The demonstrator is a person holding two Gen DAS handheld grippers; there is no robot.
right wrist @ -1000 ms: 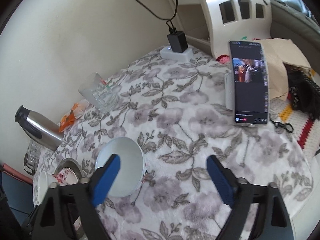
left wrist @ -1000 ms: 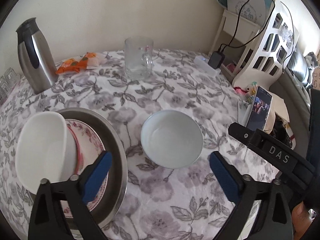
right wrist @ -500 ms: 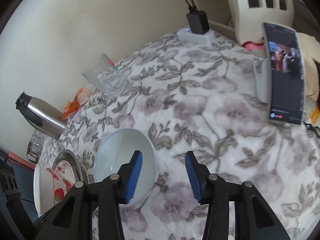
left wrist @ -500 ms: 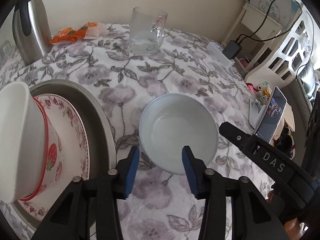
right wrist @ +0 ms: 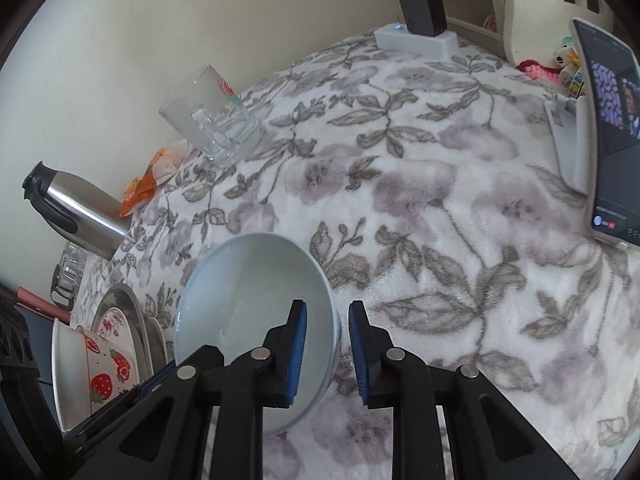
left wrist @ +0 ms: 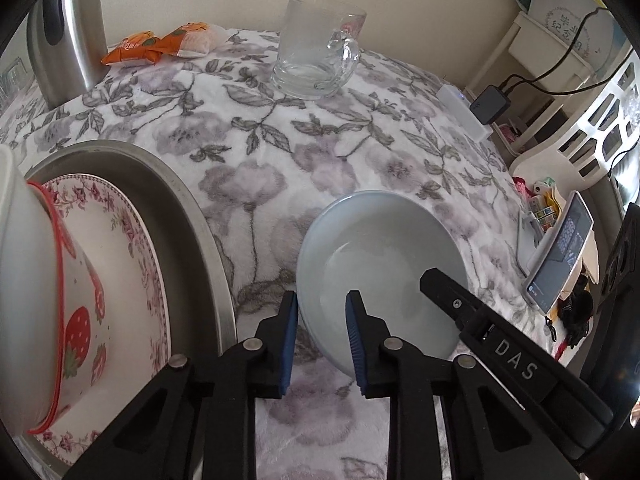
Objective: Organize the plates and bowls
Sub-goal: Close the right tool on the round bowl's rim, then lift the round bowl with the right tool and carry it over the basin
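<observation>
A pale blue bowl [left wrist: 384, 252] sits on the floral tablecloth; it also shows in the right wrist view [right wrist: 248, 292]. My left gripper [left wrist: 322, 316] straddles its near-left rim, one finger outside, one inside, with a narrow gap. My right gripper [right wrist: 327, 328] straddles its right rim the same way. At left, a strawberry-patterned white bowl [left wrist: 36, 304] lies on a floral plate [left wrist: 120, 240] in a metal pan [left wrist: 188, 216].
A glass mug [left wrist: 316, 48], a steel thermos [left wrist: 64, 32] and orange snack packets [left wrist: 160, 44] stand at the back. A phone on a stand [right wrist: 608, 128] and a power strip [right wrist: 416, 40] are at the right. A white shelf stands beyond the table.
Both grippers have moved down to the blue bowl and narrowed from wide open to a small gap across its rim, left on the left side, right on the right side.
</observation>
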